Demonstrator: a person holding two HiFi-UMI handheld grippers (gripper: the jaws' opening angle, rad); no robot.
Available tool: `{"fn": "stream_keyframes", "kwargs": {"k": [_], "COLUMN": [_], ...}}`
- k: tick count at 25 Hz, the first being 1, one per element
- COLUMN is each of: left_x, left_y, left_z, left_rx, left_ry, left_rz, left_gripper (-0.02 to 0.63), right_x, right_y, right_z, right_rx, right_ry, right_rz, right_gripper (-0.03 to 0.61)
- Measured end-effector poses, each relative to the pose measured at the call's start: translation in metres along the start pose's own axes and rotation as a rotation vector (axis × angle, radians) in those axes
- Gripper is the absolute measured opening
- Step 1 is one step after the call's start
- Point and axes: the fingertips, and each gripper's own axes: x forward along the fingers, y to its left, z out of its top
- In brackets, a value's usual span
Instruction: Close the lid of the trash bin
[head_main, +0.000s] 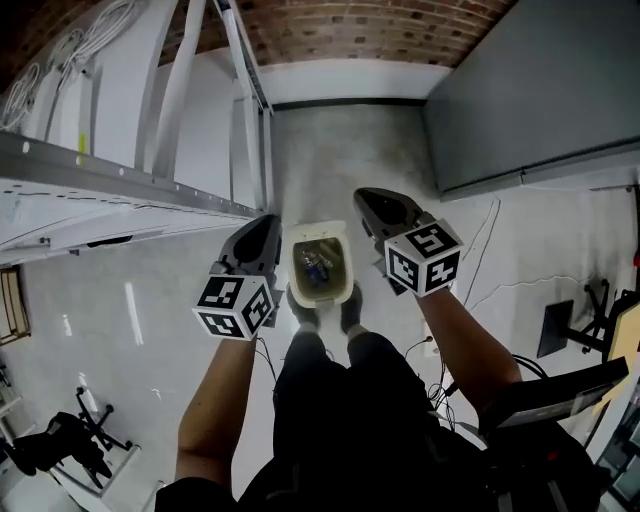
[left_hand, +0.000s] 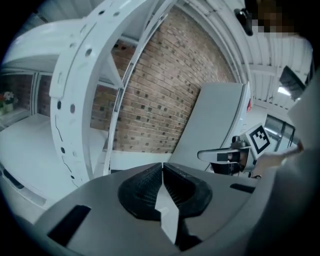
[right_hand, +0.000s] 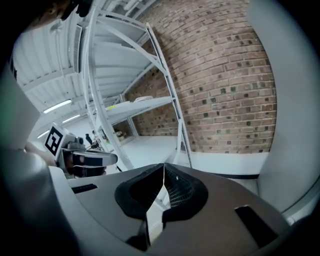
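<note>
A cream trash bin (head_main: 346, 287) stands on the floor right in front of the person's shoes, seen from above in the head view. Its top is open and some rubbish lies inside; a pale flap (head_main: 316, 230) at its far edge looks like the raised lid. My left gripper (head_main: 263, 229) hovers above the bin's left side, jaws pressed together and empty. My right gripper (head_main: 371, 201) hovers above the bin's right side, also shut on nothing. Both gripper views look out level at the room, with the left gripper (left_hand: 162, 165) and the right gripper (right_hand: 163, 166) shut; the bin is out of those views.
A white metal shelving rack (head_main: 190, 130) stands at the left, close to the bin. A grey cabinet (head_main: 530, 90) fills the right, with a brick wall (head_main: 350, 25) behind. Cables (head_main: 485, 285) trail on the floor at the right. A black chair base (head_main: 60, 440) lies at lower left.
</note>
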Motion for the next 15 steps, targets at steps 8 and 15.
{"fn": "stream_keyframes", "kwargs": {"k": [8,15], "left_x": [0.079,0.126], "left_y": [0.054,0.086], "left_z": [-0.081,-0.171], "left_rx": [-0.029,-0.056], "left_ry": [0.225,0.428], "left_rz": [-0.023,-0.027], "left_gripper": [-0.002,0.000], "right_x": [0.077,0.118], "right_y": [-0.034,-0.046], "right_z": [-0.081,-0.180], "right_rx": [0.054,0.124], "right_ry": [0.167,0.337], "right_rz": [-0.021,-0.018], "right_gripper": [0.009,0.009]}}
